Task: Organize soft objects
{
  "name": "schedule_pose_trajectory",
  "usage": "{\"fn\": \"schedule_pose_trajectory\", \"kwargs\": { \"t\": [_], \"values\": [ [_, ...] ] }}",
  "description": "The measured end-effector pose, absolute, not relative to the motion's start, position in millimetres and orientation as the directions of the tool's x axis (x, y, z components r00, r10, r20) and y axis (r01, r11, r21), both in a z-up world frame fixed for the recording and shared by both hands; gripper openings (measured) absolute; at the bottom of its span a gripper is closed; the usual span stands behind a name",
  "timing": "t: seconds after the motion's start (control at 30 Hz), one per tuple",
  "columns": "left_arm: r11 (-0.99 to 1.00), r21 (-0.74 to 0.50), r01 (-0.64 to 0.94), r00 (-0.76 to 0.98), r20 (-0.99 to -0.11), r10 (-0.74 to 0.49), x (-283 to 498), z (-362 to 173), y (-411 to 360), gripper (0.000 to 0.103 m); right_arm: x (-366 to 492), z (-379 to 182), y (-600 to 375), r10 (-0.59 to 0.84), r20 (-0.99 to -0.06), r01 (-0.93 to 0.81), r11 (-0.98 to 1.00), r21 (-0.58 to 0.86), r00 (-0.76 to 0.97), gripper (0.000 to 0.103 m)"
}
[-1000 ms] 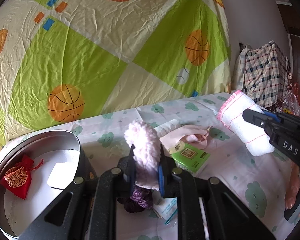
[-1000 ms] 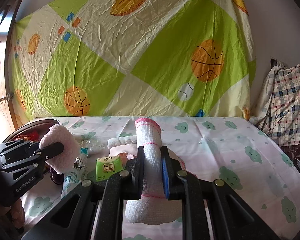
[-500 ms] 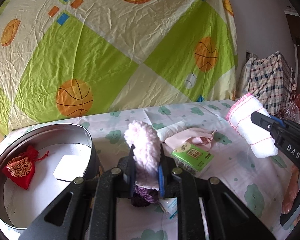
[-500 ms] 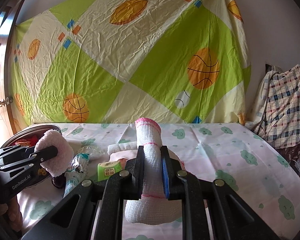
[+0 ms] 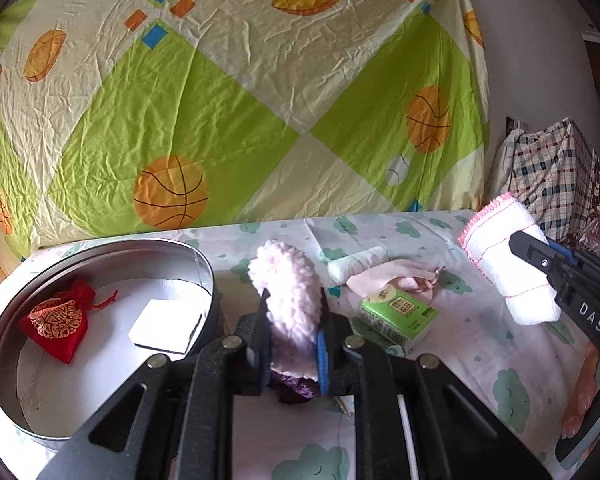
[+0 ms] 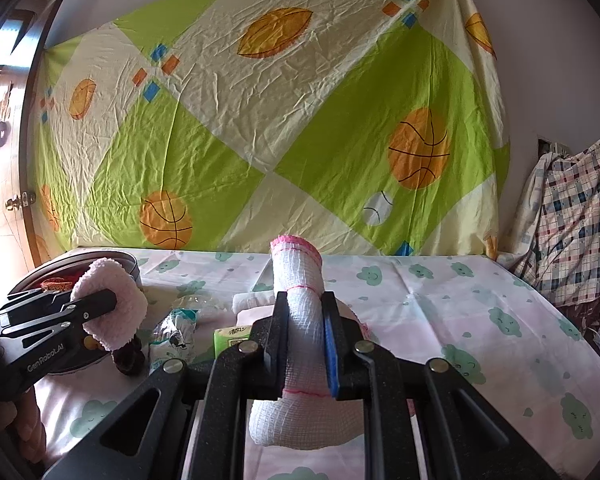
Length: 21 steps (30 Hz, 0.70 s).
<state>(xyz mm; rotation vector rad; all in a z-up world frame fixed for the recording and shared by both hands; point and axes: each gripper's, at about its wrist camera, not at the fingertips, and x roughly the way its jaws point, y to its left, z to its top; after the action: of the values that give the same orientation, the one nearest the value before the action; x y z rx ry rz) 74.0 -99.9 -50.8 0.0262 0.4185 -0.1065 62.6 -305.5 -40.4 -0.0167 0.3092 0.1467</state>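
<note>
My left gripper (image 5: 290,304) is shut on a fluffy pale pink pad (image 5: 288,280), held above the table just right of a round metal tin (image 5: 204,264). Inside the tin lie a red and gold pouch (image 5: 58,318) and a white square pad (image 5: 166,326). My right gripper (image 6: 305,308) is shut on a rolled white cloth with pink edging (image 6: 298,272); that same white cloth roll (image 5: 504,256) hangs at the right of the left wrist view. The left gripper (image 6: 114,300) with its pink pad (image 6: 118,292) shows at the left of the right wrist view.
On the cloud-print tablecloth (image 5: 480,344) lie a green tissue pack (image 5: 398,312), a pink drawstring bag (image 5: 392,278), a small white roll (image 5: 358,264), a dark purple item (image 5: 296,386) and a crinkled wrapper (image 6: 172,332). A plaid cloth pile (image 6: 580,216) stands at the right.
The left gripper with the pink pad has shifted and rolled a little, so the tin now sits fuller and nearer in its view. The right gripper has stayed almost still.
</note>
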Motion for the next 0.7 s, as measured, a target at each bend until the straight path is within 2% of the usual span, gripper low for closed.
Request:
{"fn": "schedule_pose_trajectory", "kwargs": {
  "t": [0.7],
  "values": [
    [0.995,-0.089,0.045,0.910,-0.407,-0.078,70,-51,-68,0.016,57,-41,-284,0.209,-0.300,-0.206,0.978,0.040,0.931,0.017]
  ]
}}
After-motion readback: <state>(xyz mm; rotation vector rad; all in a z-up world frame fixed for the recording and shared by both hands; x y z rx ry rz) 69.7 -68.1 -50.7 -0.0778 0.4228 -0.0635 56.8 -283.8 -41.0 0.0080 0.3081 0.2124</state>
